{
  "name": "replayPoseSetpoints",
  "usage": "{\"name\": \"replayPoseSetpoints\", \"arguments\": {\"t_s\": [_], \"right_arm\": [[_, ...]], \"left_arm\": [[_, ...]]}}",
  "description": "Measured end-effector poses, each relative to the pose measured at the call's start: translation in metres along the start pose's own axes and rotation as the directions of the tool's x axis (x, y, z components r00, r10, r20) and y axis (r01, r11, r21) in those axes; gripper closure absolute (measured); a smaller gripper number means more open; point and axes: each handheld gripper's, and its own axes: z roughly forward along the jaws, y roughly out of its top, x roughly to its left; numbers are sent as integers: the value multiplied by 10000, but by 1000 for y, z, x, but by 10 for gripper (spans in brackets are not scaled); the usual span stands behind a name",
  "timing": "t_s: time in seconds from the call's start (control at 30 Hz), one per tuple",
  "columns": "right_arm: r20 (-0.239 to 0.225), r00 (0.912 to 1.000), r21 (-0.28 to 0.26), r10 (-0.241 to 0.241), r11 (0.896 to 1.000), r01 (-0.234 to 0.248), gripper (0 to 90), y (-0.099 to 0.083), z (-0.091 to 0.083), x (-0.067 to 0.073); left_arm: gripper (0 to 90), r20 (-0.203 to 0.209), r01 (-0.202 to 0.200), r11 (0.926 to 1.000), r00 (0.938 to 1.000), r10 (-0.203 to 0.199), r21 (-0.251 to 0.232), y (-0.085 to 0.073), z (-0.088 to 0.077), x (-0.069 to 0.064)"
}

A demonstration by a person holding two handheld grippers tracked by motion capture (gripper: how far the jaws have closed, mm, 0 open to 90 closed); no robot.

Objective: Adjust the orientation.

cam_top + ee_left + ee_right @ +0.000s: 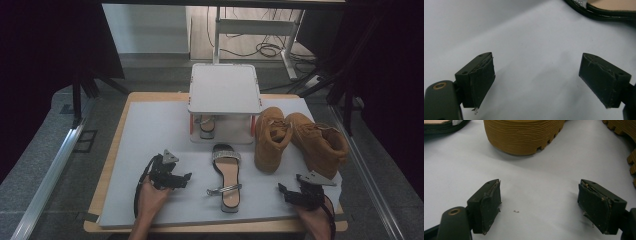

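A black sandal (227, 175) with a glittery strap lies in the middle of the white mat (145, 130); its edge shows at the top right in the left gripper view (609, 11). My left gripper (186, 178) rests on the mat to the sandal's left, pointing at it. Its jaws are open with bare mat between them (536, 82). My right gripper (283, 190) sits near the front right, open and empty (539, 205). Ahead of it is the ribbed sole of a tan boot (524, 135). Two tan boots (270, 137) (320, 142) lie at the right.
A white two-level stand (225, 87) sits at the back of the mat, with a second sandal (206, 125) on its lower level. The wooden table edge (107, 170) frames the mat. Metal rails run along both sides of the table.
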Motion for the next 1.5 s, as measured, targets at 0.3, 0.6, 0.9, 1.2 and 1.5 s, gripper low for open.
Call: {"name": "replayPoseSetpoints", "arguments": {"t_s": [0.3,0.6,0.9,1.2,1.5], "right_arm": [[-33,10000,-26,9,10000,-9,196,0,0,-1],[-47,10000,-48,20,10000,-21,196,-1,0,-1],[-44,10000,-75,23,10000,-23,196,-1,0,-1],[-41,10000,-91,16,10000,-16,196,-1,0,-1],[-35,10000,-109,21,9999,-21,196,-1,0,-1]], "left_arm": [[456,520,209,9998,9984,-208,-6,13,11,-9],[816,952,-265,9996,9951,258,56,37,29,-20],[897,915,-495,9988,9946,490,31,49,45,-26],[897,1044,-399,9990,9938,379,177,59,61,-29],[897,1044,-438,9990,9936,423,125,69,65,-33]]}}
